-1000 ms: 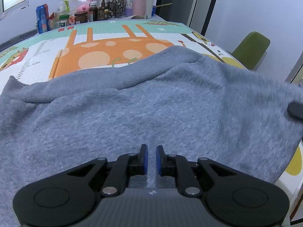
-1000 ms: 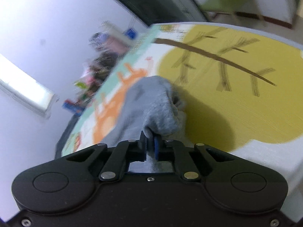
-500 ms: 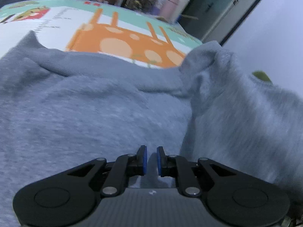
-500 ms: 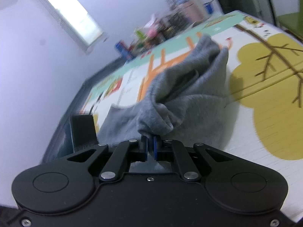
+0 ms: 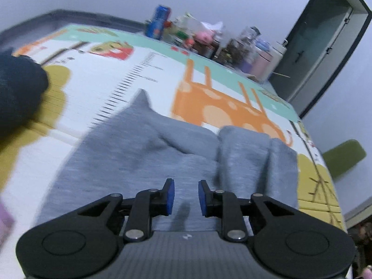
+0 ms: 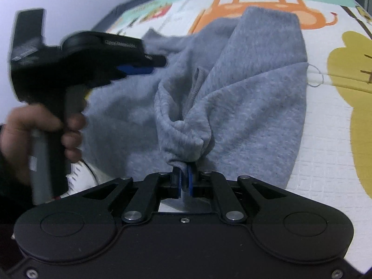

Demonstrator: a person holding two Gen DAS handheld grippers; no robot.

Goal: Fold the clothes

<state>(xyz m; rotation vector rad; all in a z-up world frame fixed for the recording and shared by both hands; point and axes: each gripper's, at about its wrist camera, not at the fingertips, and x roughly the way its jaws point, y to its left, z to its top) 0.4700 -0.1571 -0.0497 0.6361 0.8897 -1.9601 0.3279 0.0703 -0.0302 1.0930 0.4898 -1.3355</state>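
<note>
On the worktop (image 5: 97, 97), over its printed play mat (image 6: 325, 139) with the orange giraffe (image 5: 220, 109), a grey sweatshirt (image 6: 255, 97) is lying half gathered, one side drawn over toward the middle in a thick fold. I am looking along my right hand-held gripper (image 6: 184, 181), which is pinching a bunched edge of the sweatshirt between its blue pads (image 6: 190, 180), the jaws closed tight on the cloth. My left hand-held gripper (image 5: 183, 196) is hovering just above the sweatshirt (image 5: 139, 162) with its jaws parted a little; they have just been opening, and nothing is sitting between the pads (image 5: 171, 196). In the right wrist view I am seeing that same left hand-held gripper (image 6: 148, 66) from the side, blurred, with a hand (image 6: 41, 130) wrapped around its handle. At the far edge of the worktop, bottles and jars (image 5: 209, 44) are standing in a crowded row near a dark door (image 5: 325, 37). Beyond the right edge, a green chair (image 5: 344, 158) is showing.
</note>
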